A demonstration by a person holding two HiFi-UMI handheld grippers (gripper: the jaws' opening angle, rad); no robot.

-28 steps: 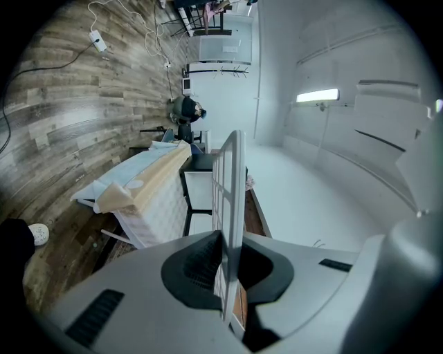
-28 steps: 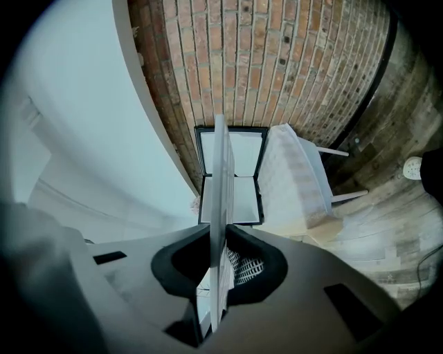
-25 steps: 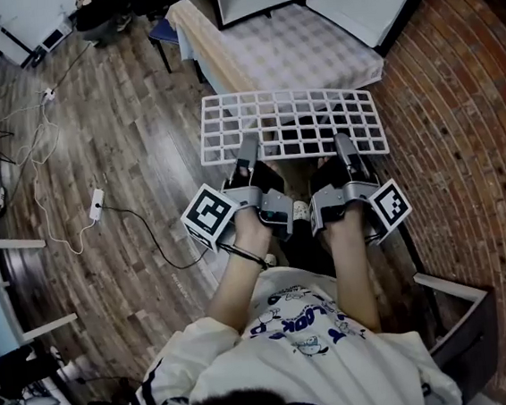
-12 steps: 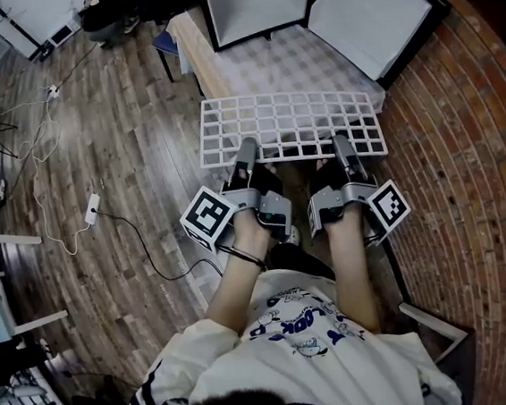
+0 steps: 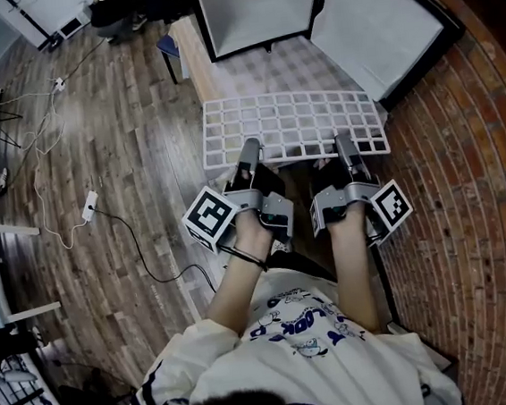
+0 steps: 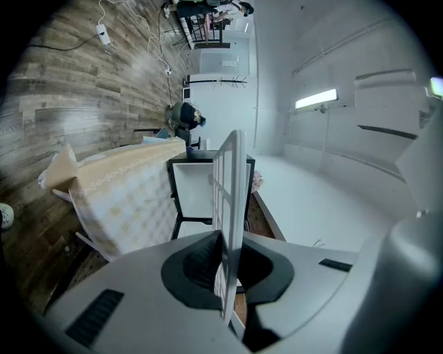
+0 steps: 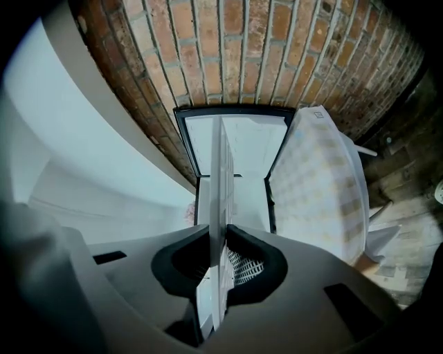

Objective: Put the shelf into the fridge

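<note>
In the head view the top edge cuts off the far part of the fridge [image 5: 259, 8], the shelf [image 5: 290, 126] hides the near end of the table [image 5: 256, 62] under it, and my left gripper [image 5: 249, 145] and right gripper [image 5: 344, 140] cover the stretch of shelf rim they pinch.

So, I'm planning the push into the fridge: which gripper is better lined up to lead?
Left, probably. Both are shut on the near edge of the shelf, but the left gripper sits in line with the open fridge, while the right gripper faces its swung-open door.
</note>
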